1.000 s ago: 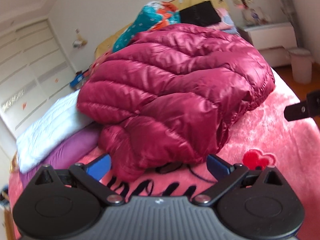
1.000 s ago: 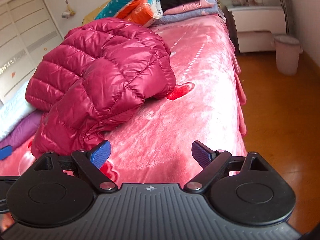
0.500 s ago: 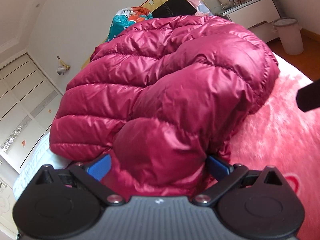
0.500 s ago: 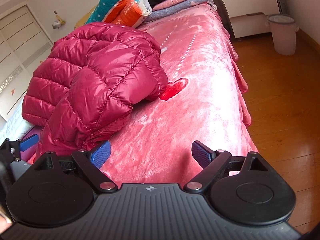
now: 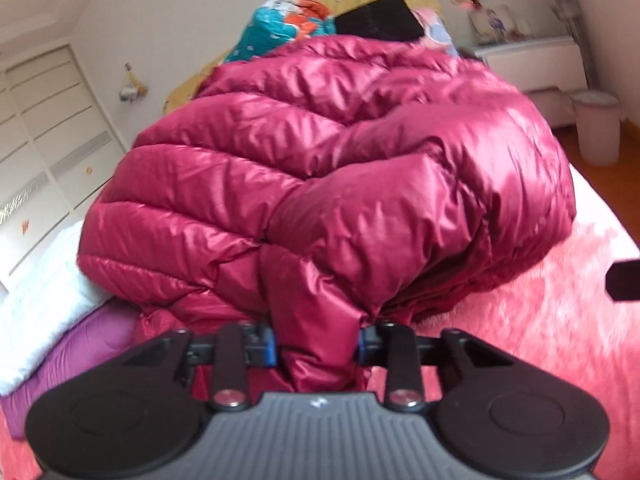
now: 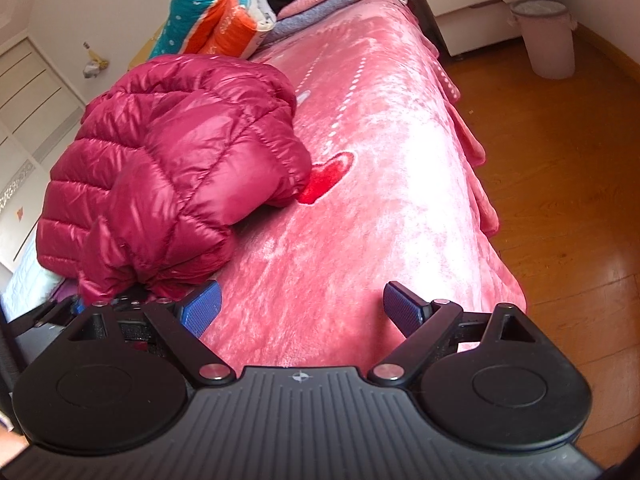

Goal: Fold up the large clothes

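Since the earlier frame my left gripper [image 5: 316, 346] has clamped the down jacket [image 5: 320, 184] cuff; right gripper [image 6: 302, 312] gapes unloaded over the bed [image 6: 380, 160]. Grasp step; next, draw sleeve across.

Left wrist view: low and close behind the red puffer jacket [image 5: 332, 184], facing up the bed toward the headboard. Right wrist view: higher, farther right, over the pink blanket [image 6: 372, 184]. Shared: jacket, blanket, waste bin [image 6: 546, 36].
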A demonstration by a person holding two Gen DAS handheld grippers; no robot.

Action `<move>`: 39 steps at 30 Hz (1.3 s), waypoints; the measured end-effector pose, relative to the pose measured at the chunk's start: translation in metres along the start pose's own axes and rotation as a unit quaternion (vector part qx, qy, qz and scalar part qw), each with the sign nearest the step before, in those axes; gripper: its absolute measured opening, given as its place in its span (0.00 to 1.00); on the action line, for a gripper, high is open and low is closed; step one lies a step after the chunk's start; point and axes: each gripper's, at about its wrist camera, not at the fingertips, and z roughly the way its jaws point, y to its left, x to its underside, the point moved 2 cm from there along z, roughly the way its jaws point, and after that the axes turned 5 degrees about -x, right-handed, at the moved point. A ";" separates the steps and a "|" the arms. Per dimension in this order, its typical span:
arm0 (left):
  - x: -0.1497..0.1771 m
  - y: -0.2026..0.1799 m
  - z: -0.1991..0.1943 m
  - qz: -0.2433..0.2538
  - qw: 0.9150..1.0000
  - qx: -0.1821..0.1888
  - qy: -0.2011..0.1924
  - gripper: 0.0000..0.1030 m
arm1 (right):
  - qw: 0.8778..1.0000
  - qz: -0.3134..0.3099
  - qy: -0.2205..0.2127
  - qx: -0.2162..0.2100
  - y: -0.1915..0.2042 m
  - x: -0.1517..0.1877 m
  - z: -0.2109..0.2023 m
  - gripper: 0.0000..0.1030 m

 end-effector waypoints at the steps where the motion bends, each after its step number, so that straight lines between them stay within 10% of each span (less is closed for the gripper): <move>1: -0.001 0.004 -0.004 -0.012 1.000 0.000 -0.002 0.22 | 1.000 0.003 -0.001 0.001 -0.002 -0.001 0.001 1.00; 28: 0.110 0.142 -0.198 -0.175 0.980 -0.085 0.041 0.09 | 0.999 0.026 -0.022 0.038 -0.020 -0.002 -0.001 1.00; 39: 0.152 0.153 -0.215 -0.188 0.977 -0.071 0.075 0.10 | 0.996 0.088 -0.030 0.008 -0.038 0.000 -0.016 1.00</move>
